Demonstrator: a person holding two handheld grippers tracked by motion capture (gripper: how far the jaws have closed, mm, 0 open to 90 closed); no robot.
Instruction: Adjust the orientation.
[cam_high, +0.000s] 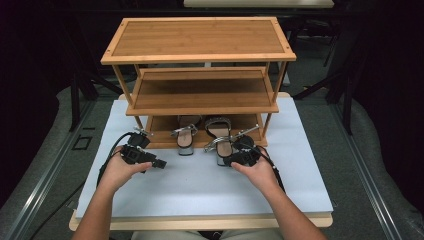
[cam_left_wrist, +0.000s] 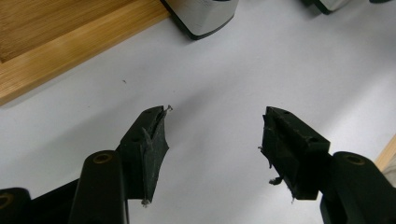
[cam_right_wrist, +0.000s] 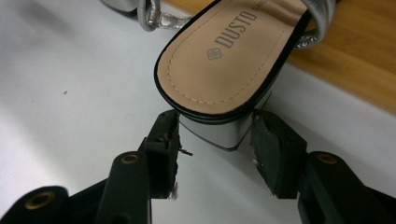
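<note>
Right gripper (cam_right_wrist: 215, 128) closed onto block heel of right sandal (cam_high: 221, 145), pads at both heel sides. Sandal's toe rests on bottom shelf (cam_high: 160, 136), heel on white table (cam_high: 200, 185). Left sandal (cam_high: 186, 137) placed likewise. Left gripper (cam_left_wrist: 215, 135) held open, empty. Seating both fully judged outstanding.

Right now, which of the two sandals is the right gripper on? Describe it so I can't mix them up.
Start at the bamboo rack on the white table; two silver block-heeled sandals sit at its bottom shelf. Yours is the right sandal, with its heel out over the table between the jaws of the right gripper. The left sandal has no gripper at it.
</note>
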